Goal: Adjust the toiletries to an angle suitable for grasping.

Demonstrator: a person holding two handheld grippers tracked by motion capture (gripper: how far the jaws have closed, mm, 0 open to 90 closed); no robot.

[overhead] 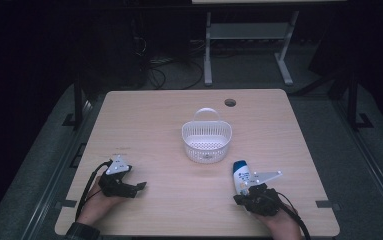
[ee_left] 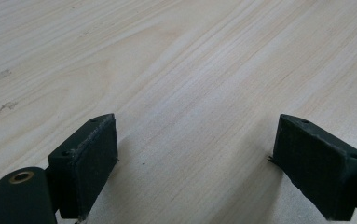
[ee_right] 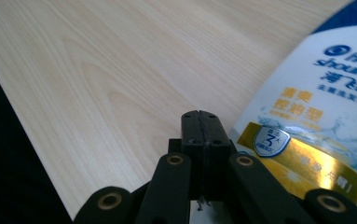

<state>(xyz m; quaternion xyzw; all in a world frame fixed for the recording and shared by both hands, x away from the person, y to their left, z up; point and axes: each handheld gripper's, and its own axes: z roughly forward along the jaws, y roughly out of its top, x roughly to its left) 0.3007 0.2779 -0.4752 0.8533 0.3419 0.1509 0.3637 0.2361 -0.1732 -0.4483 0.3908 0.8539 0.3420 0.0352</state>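
A white shampoo bottle [overhead: 240,175] with a blue cap lies on the wooden table [overhead: 154,115], in front of a white plastic basket [overhead: 206,140]. My right gripper [overhead: 237,199] sits just in front of the bottle's lower end, near the table's front edge. In the right gripper view its jaws are pressed together with nothing between them [ee_right: 199,122], and the bottle's label [ee_right: 316,126] lies close beside them on the right. My left gripper [overhead: 138,188] rests at the front left, its pads [ee_left: 94,161] standing wide apart over bare wood.
The basket has an upright handle [overhead: 206,112] and stands mid-table. A round cable hole [overhead: 230,102] is near the far edge. Beyond the table stands a desk frame [overhead: 244,45] on a dark floor with cables.
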